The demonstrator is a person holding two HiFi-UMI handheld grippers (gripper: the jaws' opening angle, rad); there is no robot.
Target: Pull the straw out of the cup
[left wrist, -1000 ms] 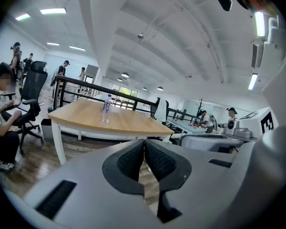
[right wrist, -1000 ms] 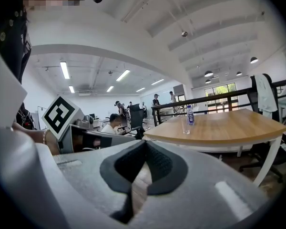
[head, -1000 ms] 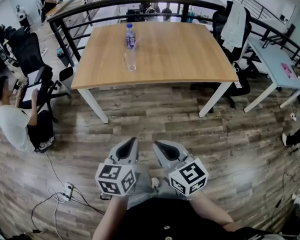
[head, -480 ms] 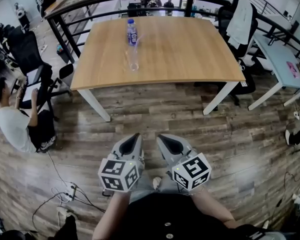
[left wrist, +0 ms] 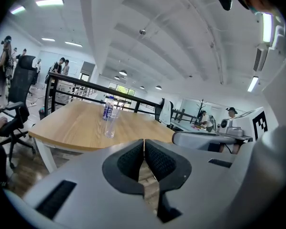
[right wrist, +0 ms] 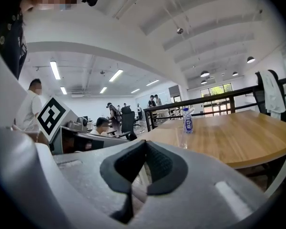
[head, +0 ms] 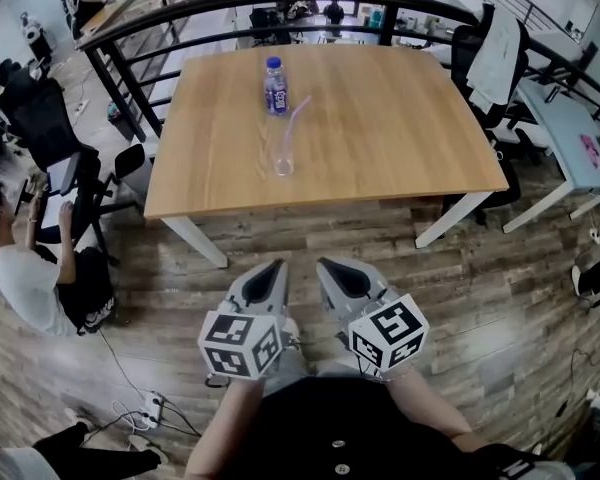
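Note:
A clear cup (head: 283, 163) stands on the wooden table (head: 400, 128), toward its near left part, with a pink straw (head: 296, 128) leaning out of it to the upper right. A water bottle (head: 274, 86) with a blue label stands just behind. Both my grippers hang over the wood floor, well short of the table's near edge. My left gripper (head: 273, 266) is shut with nothing in it, and my right gripper (head: 325, 265) is shut and empty too. The left gripper view shows the cup (left wrist: 109, 125) far ahead past the closed left gripper (left wrist: 144, 142). In the right gripper view the cup (right wrist: 182, 138) is likewise distant beyond the closed right gripper (right wrist: 145, 144).
A black railing (head: 180, 8) runs behind the table. A person (head: 20, 258) sits at the left among office chairs (head: 40, 108). On the right are a chair draped in white cloth (head: 495, 53) and a light table (head: 570, 133). Cables and a power strip (head: 152, 408) lie on the floor.
Both grippers and the head have moved forward toward the table, which now looks larger and nearer. The jaws have stayed shut.

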